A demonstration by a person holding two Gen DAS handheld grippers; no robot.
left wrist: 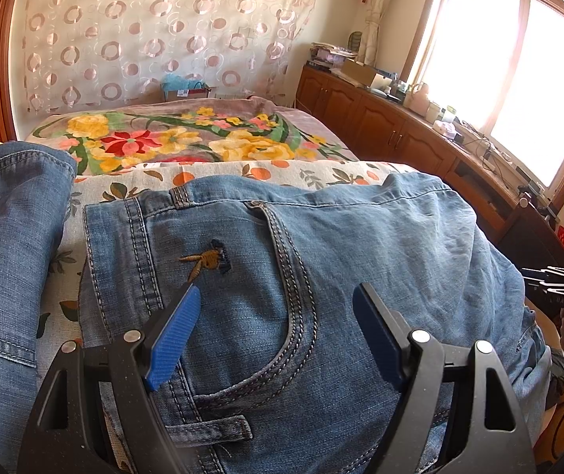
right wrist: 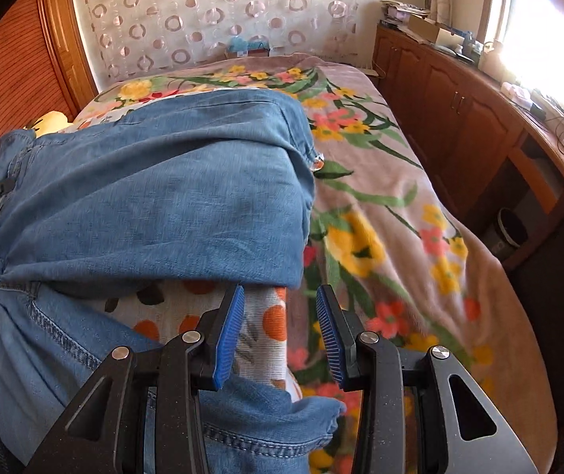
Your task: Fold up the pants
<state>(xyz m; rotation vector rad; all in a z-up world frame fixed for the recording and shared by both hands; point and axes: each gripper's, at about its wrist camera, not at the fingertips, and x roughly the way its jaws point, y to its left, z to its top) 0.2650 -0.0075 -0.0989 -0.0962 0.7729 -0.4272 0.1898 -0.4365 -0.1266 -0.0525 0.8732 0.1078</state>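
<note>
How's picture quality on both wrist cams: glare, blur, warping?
Left wrist view: window blown out white, jeans sharp, edges bowed by the fisheye. Right wrist view: blanket smeared by motion blur, window glaring, jeans softer.

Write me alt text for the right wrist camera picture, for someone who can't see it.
The right gripper, its blue-padded jaws apart and holding nothing, hangs over blue jeans lying folded on a bed. Under the jeans are a cloth printed with oranges and a flowered blanket; wooden cabinets line the right side.
</note>
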